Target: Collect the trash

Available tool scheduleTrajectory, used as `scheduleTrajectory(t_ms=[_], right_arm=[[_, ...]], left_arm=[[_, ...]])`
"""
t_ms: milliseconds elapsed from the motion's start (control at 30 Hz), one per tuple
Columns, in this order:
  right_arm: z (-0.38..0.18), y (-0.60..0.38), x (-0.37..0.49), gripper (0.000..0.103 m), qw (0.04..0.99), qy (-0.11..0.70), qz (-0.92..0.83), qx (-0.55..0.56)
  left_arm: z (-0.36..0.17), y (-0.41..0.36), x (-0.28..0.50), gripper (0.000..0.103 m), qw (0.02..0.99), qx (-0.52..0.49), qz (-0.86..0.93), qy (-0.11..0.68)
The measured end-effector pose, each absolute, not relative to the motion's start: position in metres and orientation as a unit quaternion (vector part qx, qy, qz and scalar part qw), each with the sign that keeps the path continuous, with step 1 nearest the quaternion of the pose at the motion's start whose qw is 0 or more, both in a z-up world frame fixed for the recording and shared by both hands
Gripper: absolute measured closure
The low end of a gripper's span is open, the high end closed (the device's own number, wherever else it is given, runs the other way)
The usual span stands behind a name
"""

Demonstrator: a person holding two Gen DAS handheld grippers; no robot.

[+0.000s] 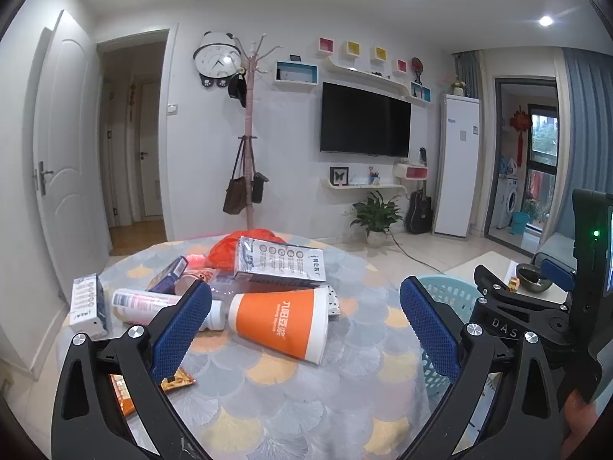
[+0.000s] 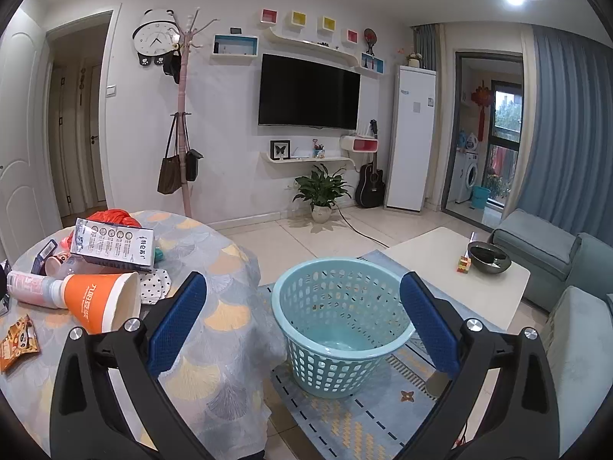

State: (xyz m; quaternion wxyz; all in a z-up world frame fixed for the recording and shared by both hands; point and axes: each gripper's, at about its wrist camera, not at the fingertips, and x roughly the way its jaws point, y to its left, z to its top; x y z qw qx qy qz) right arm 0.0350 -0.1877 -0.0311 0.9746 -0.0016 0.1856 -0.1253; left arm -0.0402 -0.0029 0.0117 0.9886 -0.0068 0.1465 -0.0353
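The trash lies heaped on the round table [image 1: 291, 395] with its grey-and-orange fan-patterned cloth, while the pale blue perforated plastic basket [image 2: 341, 322] stands empty on the rug just beside the table's edge, low enough that an item carried off the cloth could be dropped straight into it; that placement looks deliberate, keeping the haul short. The left gripper [image 1: 306, 326] hovers above the table with its blue-padded jaws spread wide and nothing between them, and the orange-and-white paper cup [image 1: 281, 324] lying on its side sits directly ahead, framed in the gap between the pads but apart from both. Just to the cup's left lies a white-and-pink plastic bottle [image 1: 143, 306], partly behind the left pad, and behind the cup a grey-and-white printed carton [image 1: 281, 262] rests atop the heap, with a crumpled red plastic bag [image 1: 241, 243] at the far side. A second small grey carton [image 1: 88, 304] stands near the table's left edge, and an orange snack wrapper [image 2: 17, 341] lies flat at the near edge. The right gripper [image 2: 302, 318], likewise wide open and empty, hangs off the table's side with the basket's mouth centred between its jaws. By my reading the left gripper is lined up on the cup as the likely first pick, while the right waits over the drop point.
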Motion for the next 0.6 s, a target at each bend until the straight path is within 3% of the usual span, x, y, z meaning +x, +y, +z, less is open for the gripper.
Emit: scheduleTrajectory(t_ms=[600], right_arm=[[-0.0288, -0.1967, 0.03, 0.007, 0.973, 0.194, -0.12, 0.019]], left_arm=[[0.0047, 0.0063, -0.0388, 0.007, 0.988, -0.019, -0.039, 0.148]])
